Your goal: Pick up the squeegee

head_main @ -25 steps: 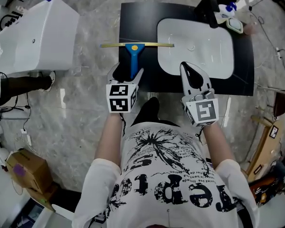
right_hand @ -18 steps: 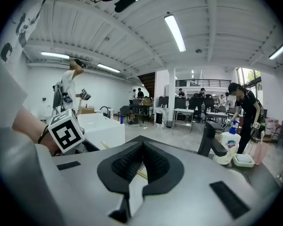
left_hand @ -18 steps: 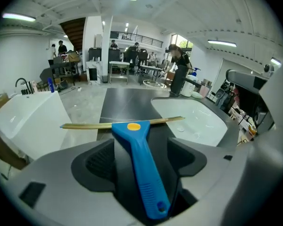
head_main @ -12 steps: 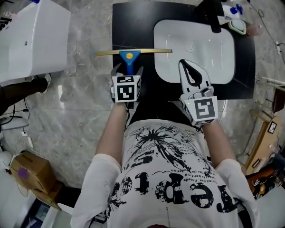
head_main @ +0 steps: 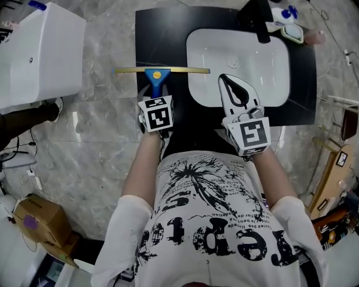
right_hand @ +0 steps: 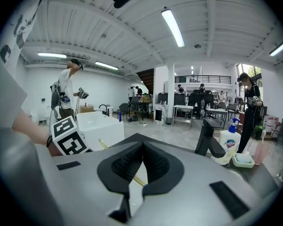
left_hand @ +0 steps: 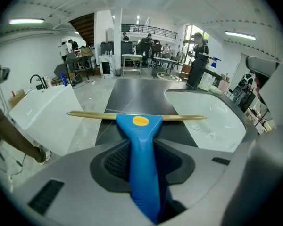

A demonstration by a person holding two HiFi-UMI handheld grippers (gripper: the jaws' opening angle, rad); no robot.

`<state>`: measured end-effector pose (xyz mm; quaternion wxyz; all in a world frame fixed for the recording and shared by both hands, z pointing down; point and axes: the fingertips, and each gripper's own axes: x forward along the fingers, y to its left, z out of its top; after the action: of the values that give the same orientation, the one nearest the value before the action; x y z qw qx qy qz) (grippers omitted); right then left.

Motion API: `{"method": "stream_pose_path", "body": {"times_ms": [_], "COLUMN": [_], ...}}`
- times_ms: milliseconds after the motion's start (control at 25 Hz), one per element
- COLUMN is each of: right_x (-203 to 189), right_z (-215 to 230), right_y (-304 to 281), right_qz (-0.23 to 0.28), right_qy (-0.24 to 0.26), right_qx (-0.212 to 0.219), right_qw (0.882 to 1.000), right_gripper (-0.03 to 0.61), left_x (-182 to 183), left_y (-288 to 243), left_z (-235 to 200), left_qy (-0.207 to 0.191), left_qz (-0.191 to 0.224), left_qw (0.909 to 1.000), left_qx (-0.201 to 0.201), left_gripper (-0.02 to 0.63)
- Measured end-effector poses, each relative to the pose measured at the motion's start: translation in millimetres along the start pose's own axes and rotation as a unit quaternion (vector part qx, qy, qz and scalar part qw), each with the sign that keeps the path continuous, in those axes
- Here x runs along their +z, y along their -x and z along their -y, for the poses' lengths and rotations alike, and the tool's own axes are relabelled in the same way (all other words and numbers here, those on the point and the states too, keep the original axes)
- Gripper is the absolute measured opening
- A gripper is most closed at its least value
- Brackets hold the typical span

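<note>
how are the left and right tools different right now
The left tool is clamped on the squeegee by its blue handle, its jaws having just closed. The right tool is shut on nothing. The left tool sits over the black counter, while the right tool reaches over the white basin. Both point away from the person.
</note>
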<state>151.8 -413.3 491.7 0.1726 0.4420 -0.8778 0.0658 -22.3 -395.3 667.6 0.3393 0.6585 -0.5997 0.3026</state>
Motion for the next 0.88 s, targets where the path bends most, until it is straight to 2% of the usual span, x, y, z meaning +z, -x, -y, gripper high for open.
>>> {"method": "stream_pose_path", "body": {"times_ms": [240, 400, 640, 880], "right_x": [10.9, 22.3, 49.2, 76.1], "right_z": [9.6, 16.5, 31.2, 46.1], "right_y": [4.6, 8.7, 23.0, 42.5], "right_qz": [0.008, 0.017, 0.040, 0.065], "right_qy": [0.007, 0.012, 0.017, 0.016], "right_qx": [0.003, 0.002, -0.003, -0.009], "right_qw": [1.000, 1.000, 0.999, 0.998], "right_gripper": [0.015, 0.015, 0.015, 0.015], "left_x": [5.5, 16.5, 64.6, 117.0], "left_y": [12.4, 25.2, 62.6, 109.5], "left_z": [4.2, 7.4, 17.4, 22.9], "left_qy": [0.024, 0.035, 0.005, -0.019], "left_qz": [-0.008, 0.006, 0.075, 0.156], "left_qw": [0.9996, 0.9994, 0.9971, 0.9875], "left_qx": [-0.011, -0.008, -0.013, -0.017], "left_gripper": [0.140, 0.140, 0.140, 0.141]}}
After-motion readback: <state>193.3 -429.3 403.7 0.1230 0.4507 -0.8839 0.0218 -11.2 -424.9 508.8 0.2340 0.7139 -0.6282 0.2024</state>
